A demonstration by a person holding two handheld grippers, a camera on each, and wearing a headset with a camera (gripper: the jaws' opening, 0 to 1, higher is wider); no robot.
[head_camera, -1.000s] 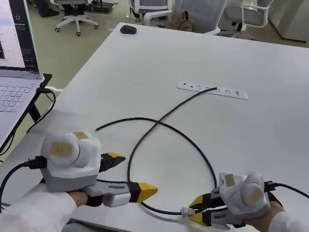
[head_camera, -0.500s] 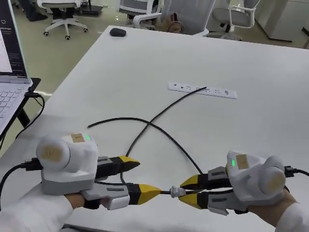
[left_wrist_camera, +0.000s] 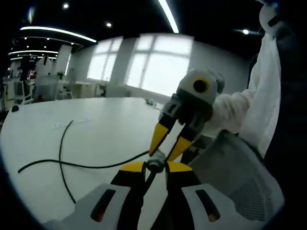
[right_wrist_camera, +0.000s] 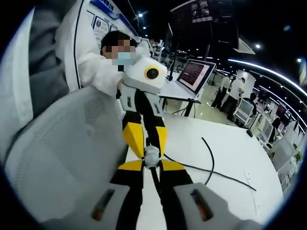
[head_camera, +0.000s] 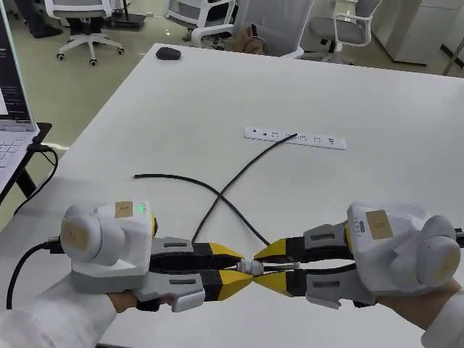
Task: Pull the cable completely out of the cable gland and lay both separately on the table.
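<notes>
A small white-grey cable gland (head_camera: pixel 250 267) hangs just above the white table (head_camera: pixel 362 196) near its front edge, with both grippers meeting tip to tip around it. My right gripper (head_camera: pixel 262 267) comes in from the right and is shut on the gland (right_wrist_camera: pixel 151 156). From the left, my left gripper (head_camera: pixel 243 267) is shut on the black cable (head_camera: pixel 225 190) right beside the gland (left_wrist_camera: pixel 156 165). The cable crosses itself on the table; one run reaches the power strip, the other ends loose at the left.
A white power strip (head_camera: pixel 293 138) lies mid-table. A black mouse (head_camera: pixel 168 53) sits at the far left corner. A laptop (head_camera: pixel 11 109) stands on a stand off the table's left edge, and office chairs (head_camera: pixel 80 22) stand beyond the table.
The right gripper carried the gland up and left from the table's front edge. The left gripper, open a second ago, closed on the cable next to it. The head camera shifted.
</notes>
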